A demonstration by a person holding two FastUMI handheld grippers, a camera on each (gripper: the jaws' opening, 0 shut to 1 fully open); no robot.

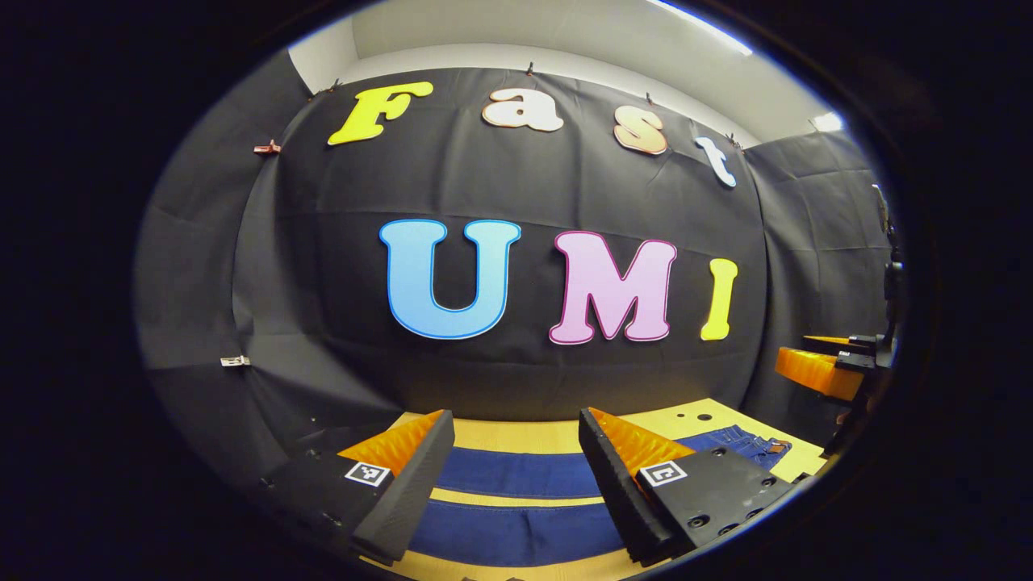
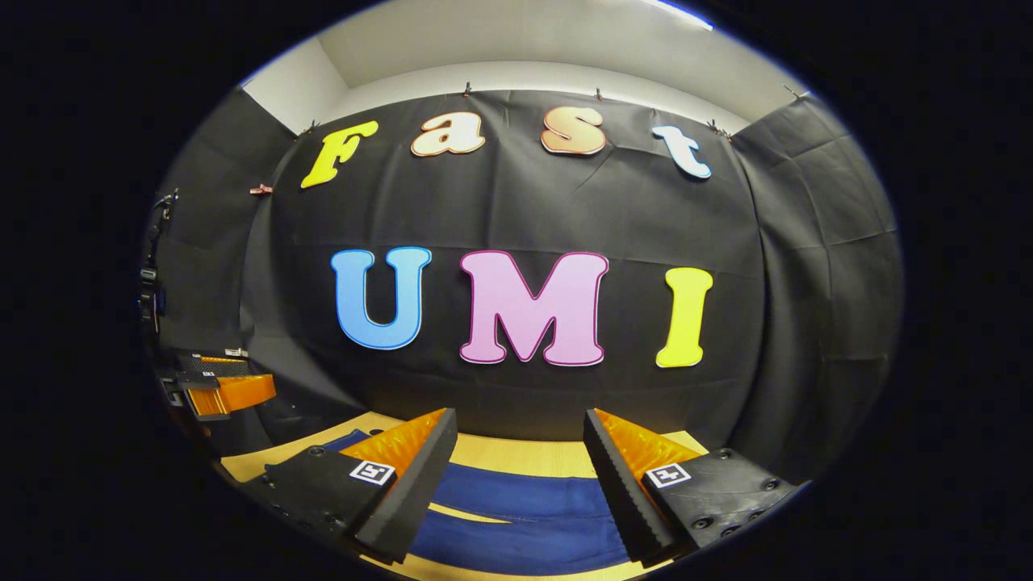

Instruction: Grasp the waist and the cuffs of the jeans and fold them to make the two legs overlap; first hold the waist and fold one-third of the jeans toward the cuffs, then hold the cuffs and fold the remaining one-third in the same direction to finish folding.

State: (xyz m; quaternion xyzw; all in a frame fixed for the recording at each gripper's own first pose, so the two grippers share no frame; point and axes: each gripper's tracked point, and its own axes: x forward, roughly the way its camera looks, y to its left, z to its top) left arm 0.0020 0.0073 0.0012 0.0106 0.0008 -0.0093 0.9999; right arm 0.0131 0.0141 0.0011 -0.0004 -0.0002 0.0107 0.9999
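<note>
Jeans [image 1: 516, 472] lay flat across the bench [image 1: 516, 436], lower frame; I held both claws, left [image 1: 516, 484] and right [image 2: 516, 484], spread above them, ready to grasp.

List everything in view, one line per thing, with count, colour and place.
jeans: one, dark blue, flat on the table, two legs side by side with a gap between; waist end toward the right in the left gripper view.
table: one, light wood, under the jeans.
left hand-held gripper: one, open, above the legs.
right hand-held gripper: one, open, above the jeans.
</note>
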